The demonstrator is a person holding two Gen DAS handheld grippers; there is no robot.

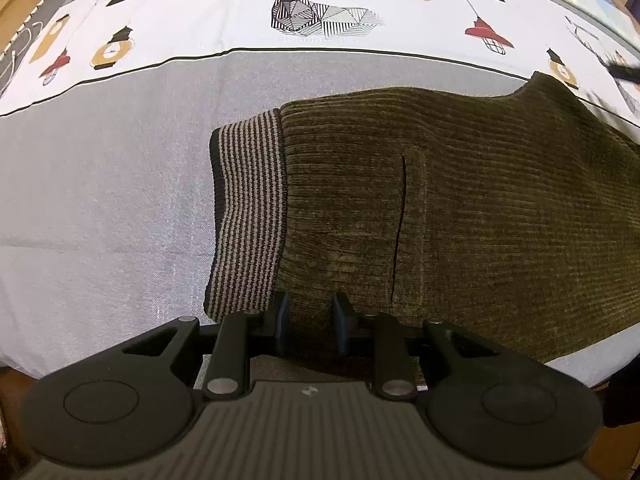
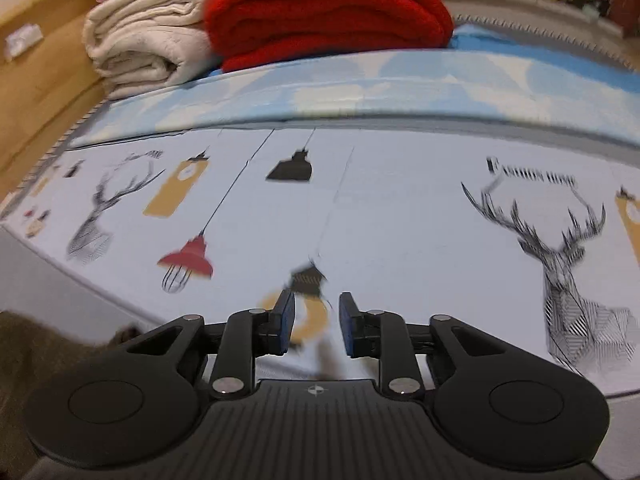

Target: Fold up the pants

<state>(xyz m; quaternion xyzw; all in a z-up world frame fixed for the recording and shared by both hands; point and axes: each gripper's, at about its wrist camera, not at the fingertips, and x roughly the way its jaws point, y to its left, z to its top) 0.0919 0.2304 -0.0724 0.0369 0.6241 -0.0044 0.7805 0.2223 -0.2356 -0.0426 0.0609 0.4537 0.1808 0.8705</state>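
Olive-green ribbed pants (image 1: 460, 208) lie flat on the bed sheet, with a black-and-grey striped waistband (image 1: 248, 216) at their left end. My left gripper (image 1: 310, 320) is open at the pants' near edge, just right of the waistband, with the fabric edge between its blue pads. My right gripper (image 2: 316, 324) is open and empty above the printed sheet. A brown-green bit of the pants (image 2: 44, 352) shows blurred at the lower left of the right wrist view.
The sheet (image 1: 120, 200) is grey near me and white with deer and lamp prints farther off. Folded cream blankets (image 2: 140, 40) and a red blanket (image 2: 328, 12) are stacked at the far side. A wooden bed frame (image 2: 40, 68) runs along the left.
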